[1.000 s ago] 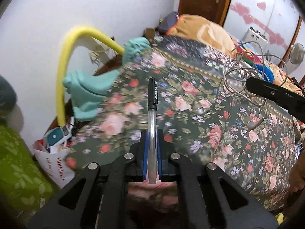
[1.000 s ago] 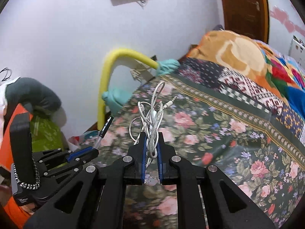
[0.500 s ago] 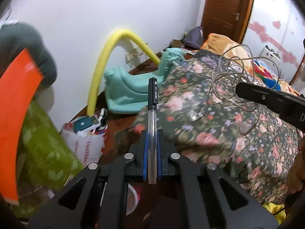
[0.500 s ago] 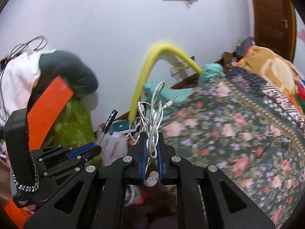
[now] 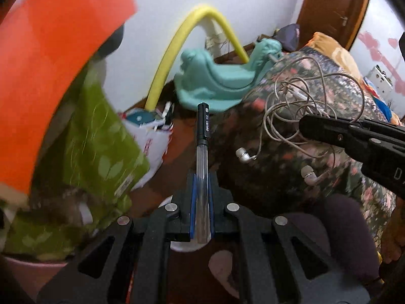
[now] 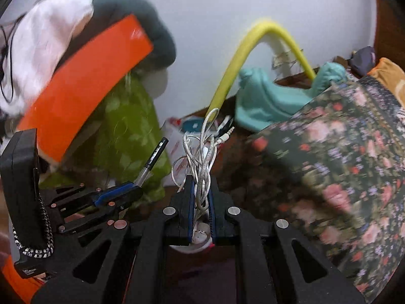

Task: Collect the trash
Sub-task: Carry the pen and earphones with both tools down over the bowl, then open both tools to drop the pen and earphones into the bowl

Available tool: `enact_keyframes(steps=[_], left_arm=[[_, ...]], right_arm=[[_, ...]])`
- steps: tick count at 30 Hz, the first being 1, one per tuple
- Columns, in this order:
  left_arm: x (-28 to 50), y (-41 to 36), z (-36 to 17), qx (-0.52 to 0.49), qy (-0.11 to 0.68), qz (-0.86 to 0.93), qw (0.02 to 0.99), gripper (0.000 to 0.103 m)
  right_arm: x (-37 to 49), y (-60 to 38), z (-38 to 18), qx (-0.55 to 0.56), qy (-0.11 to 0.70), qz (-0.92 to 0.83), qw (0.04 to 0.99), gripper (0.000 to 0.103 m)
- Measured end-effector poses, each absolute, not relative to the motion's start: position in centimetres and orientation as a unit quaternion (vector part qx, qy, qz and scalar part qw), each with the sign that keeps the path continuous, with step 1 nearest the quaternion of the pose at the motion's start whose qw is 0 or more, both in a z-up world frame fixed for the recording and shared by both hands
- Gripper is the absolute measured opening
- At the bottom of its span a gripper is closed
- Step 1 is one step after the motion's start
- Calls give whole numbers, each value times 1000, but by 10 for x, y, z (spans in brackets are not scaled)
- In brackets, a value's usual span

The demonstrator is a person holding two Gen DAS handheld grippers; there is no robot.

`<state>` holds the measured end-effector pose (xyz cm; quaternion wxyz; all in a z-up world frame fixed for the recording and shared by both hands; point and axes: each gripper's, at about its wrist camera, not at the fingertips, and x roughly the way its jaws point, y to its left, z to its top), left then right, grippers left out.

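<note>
My left gripper (image 5: 201, 197) is shut on a clear pen with a black cap (image 5: 202, 136), which points forward and up. It also shows in the right wrist view (image 6: 131, 190) with the pen (image 6: 153, 160) at the lower left. My right gripper (image 6: 201, 197) is shut on a tangle of white earphone cable (image 6: 202, 157). In the left wrist view the right gripper (image 5: 307, 124) comes in from the right with the cable (image 5: 298, 101) and two earbuds (image 5: 244, 154) hanging. A white plastic bag of rubbish (image 5: 152, 136) stands on the floor ahead, below both grippers.
A bed with a dark floral cover (image 6: 341, 152) fills the right. A teal plastic seat (image 5: 217, 81) and a yellow foam tube (image 5: 177, 40) stand against the white wall. An orange panel (image 6: 83, 86) and green leaf-print cloth (image 5: 101, 147) are close on the left.
Both grippers have swung left and down, off the bed toward the floor beside it. The orange panel, green cloth and white bag are now closer. Both grips are unchanged.
</note>
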<state>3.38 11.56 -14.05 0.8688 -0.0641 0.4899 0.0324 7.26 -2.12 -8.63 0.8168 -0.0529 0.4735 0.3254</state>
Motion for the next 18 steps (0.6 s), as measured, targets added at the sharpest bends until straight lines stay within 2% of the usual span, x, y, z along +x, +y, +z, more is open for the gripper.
enact_keyframes(steps=[13,18], left_arm=[[12,158,-255,-131,584,60,799,7],[14,166,-285,-149,607,70,778,7]], right_arm=[[66,44,-182,-86,600,331,723,9],[73,59,-218,-87,651,327,679,13]])
